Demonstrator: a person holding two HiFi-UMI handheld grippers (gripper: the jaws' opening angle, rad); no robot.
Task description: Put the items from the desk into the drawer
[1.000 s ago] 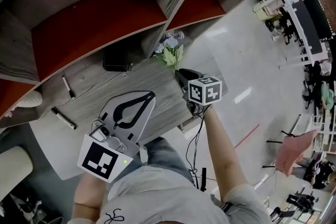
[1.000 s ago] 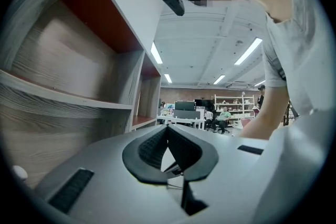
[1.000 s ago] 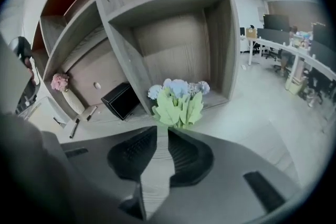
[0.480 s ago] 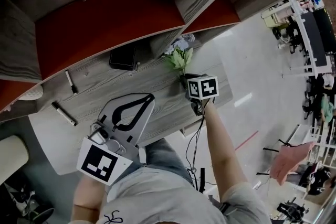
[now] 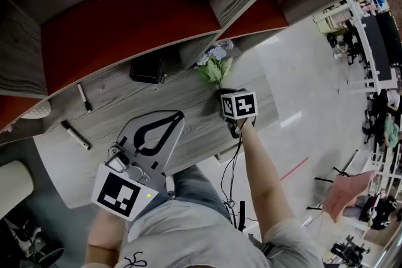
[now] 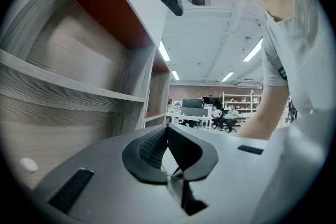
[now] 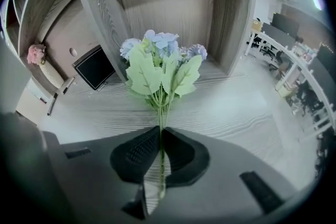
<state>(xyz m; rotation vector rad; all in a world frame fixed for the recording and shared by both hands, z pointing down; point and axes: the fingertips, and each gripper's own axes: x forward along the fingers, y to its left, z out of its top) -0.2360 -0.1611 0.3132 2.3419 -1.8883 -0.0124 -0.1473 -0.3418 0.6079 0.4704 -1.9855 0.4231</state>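
Flowers (image 7: pixel 160 60) slightly inward over grey desk (image 7: pixel 226 107)

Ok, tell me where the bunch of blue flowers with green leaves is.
The flower bunch is clamped by its stem in the right gripper, over the grey desk, right of the flat black device in the right gripper view.
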